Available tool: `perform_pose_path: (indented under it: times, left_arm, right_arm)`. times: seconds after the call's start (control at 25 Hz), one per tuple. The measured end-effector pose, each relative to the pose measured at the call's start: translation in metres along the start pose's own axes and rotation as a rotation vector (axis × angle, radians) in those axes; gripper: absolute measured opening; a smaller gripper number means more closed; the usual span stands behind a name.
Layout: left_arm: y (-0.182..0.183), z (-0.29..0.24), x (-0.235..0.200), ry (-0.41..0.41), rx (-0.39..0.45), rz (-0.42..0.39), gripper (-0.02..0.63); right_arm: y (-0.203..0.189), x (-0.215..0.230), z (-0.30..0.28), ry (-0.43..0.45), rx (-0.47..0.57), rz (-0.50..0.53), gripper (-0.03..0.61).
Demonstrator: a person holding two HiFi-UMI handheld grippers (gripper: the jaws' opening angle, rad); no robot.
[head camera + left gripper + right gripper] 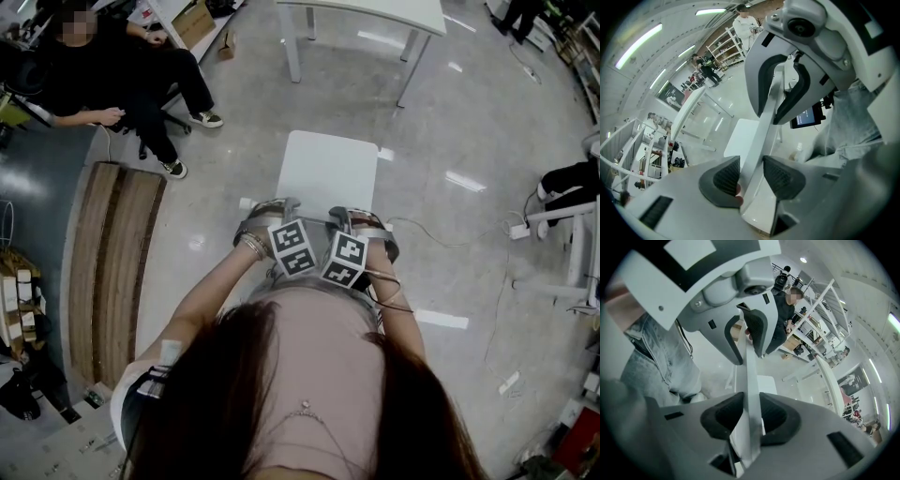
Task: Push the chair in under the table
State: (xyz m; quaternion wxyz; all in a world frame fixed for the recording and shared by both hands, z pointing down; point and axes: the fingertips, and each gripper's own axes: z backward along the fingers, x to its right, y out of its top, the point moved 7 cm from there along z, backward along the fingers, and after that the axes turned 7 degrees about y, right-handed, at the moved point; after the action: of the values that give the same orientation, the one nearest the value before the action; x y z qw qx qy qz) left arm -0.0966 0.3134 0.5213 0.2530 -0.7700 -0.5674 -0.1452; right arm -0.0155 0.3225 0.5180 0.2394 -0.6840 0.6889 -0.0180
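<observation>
A white chair (328, 169) stands on the grey floor with its seat toward a white table (375, 11) at the top of the head view; a stretch of floor lies between them. Both grippers are at the top edge of the backrest (761, 136), side by side. My left gripper (286, 210) (751, 180) straddles the thin backrest: one pad lies against it and a gap shows at the other pad, so the jaws are open. My right gripper (343, 217) (750, 420) has both pads pressed on the backrest (751, 380).
A seated person (131, 75) is at the upper left, beside a long wooden board (112, 262) on the floor. Cables and a power strip (518, 230) lie to the right, near a white frame (572, 253). More tables and shelving stand farther off.
</observation>
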Motion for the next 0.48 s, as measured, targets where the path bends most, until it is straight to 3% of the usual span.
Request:
perform_pose_path:
  times: [0.48]
  left_arm:
    - [0.0010,-0.0051,-0.0074,0.014,0.008,0.004,0.160]
  right_arm:
    - [0.0005,0.0100,-0.0018,-0.021,-0.010,0.006,0.115]
